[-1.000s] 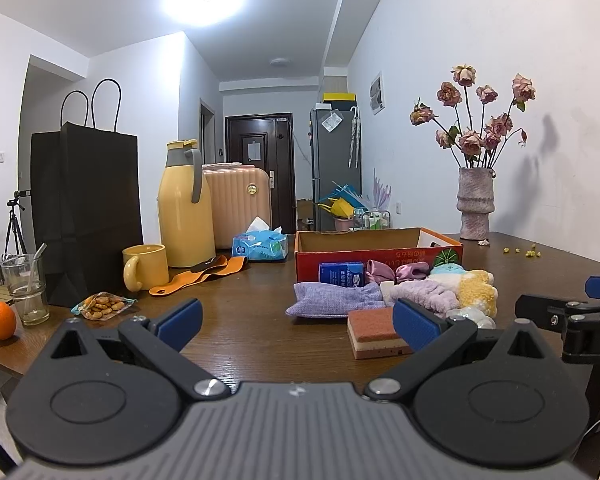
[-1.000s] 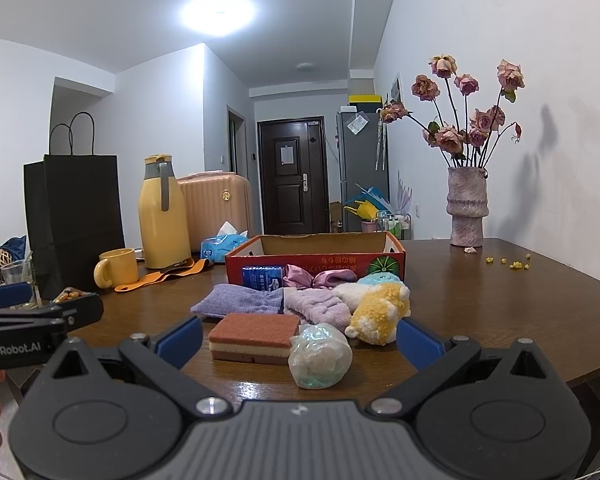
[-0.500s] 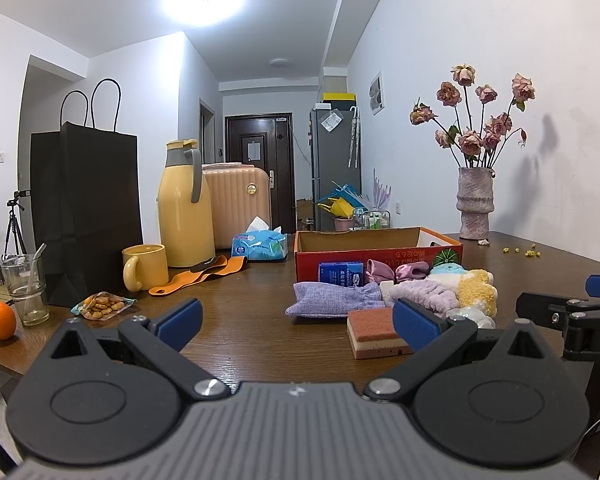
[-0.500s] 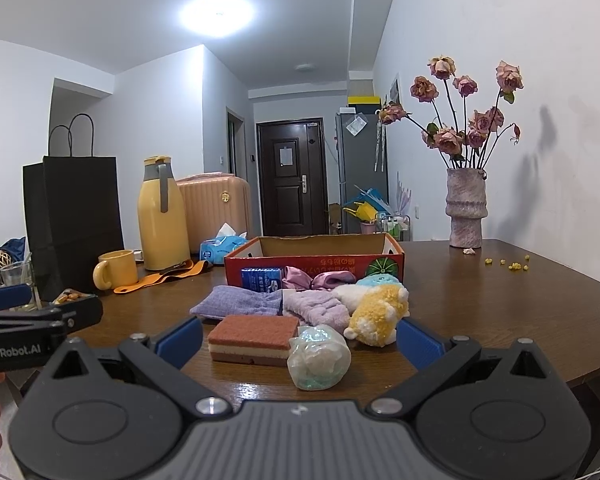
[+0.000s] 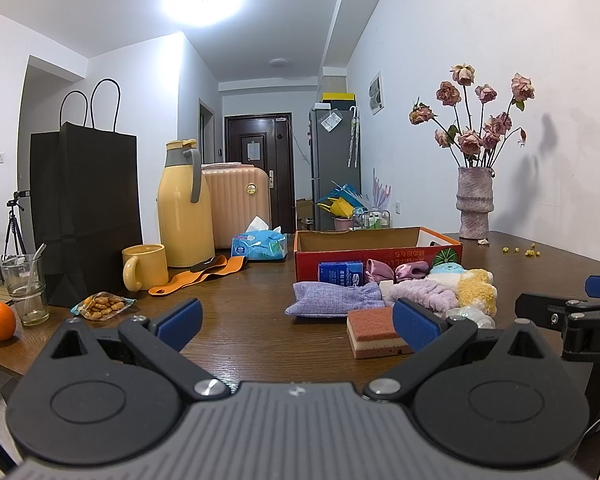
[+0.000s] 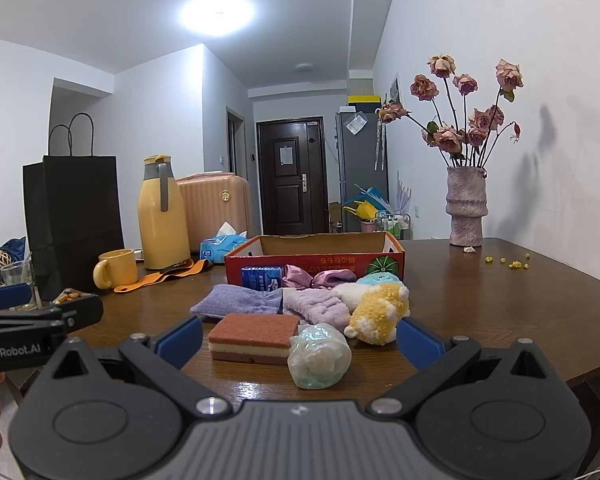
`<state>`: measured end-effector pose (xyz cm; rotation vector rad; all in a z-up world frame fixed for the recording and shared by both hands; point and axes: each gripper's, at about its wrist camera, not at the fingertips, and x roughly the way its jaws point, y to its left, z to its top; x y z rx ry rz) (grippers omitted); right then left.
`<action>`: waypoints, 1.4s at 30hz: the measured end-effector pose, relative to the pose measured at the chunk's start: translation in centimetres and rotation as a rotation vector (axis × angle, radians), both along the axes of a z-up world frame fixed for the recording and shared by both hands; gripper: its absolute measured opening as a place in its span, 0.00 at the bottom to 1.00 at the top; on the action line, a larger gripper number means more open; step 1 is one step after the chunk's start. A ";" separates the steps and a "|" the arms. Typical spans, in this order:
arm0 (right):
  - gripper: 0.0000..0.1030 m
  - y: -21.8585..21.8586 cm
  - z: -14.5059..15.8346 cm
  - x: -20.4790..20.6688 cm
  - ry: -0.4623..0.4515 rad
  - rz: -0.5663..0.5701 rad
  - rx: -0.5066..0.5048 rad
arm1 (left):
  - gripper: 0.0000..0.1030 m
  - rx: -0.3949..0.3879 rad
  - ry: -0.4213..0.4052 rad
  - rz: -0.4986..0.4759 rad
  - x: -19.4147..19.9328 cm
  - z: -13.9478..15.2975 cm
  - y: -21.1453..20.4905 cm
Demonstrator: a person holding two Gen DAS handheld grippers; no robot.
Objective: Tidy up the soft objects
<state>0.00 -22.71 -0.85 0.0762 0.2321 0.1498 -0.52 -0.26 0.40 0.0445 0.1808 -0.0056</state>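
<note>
Left claw (image 5: 296,318): your fingers spread wide, holding nothing.
Right claw (image 6: 300,338): also wide apart (empty), sponge (image 6: 254,338) just ahead.
Soft pile (image 6: 316,306): on table (image 6: 500,300), touching red box (image 6: 314,266) front.

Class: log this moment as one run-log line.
left gripper: open, empty | right gripper: open, facing sponge | soft items outside box
</note>
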 end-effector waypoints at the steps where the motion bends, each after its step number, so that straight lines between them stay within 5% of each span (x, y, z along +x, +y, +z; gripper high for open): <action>1: 1.00 0.0 0.0 0.0 0.001 0.001 0.000 | 1.00 0.000 0.001 -0.001 0.0 0.0 0.0; 12: 1.00 -0.6 -2.5 3.9 0.063 -0.049 -0.019 | 1.00 0.030 0.075 -0.010 5.0 -2.6 -0.1; 19: 0.98 -0.7 -3.6 8.5 0.137 -0.019 -0.010 | 1.00 -0.024 0.171 -0.084 9.5 -3.6 -0.1; 24: 0.89 0.1 -4.1 12.1 0.152 -0.006 -0.107 | 1.00 -0.050 0.193 -0.129 12.7 -3.1 -0.9; 28: 0.86 -1.5 -4.5 15.2 0.166 -0.106 -0.173 | 0.99 -0.071 0.236 -0.158 15.5 -3.2 -1.6; 35: 0.85 -3.0 -2.3 15.6 0.150 -0.081 -0.066 | 0.75 -0.096 0.339 -0.217 19.0 -4.2 -2.1; 37: 0.79 -2.7 -2.0 15.5 0.198 0.020 0.041 | 0.69 -0.127 0.381 -0.242 19.8 -4.4 -1.7; 41: 0.38 -1.4 -2.5 17.7 0.314 0.181 0.157 | 0.60 -0.210 0.455 -0.271 21.6 -4.6 -0.5; 42: 0.36 -0.9 -2.7 18.5 0.340 0.176 0.146 | 0.55 -0.231 0.477 -0.280 22.1 -4.7 -0.2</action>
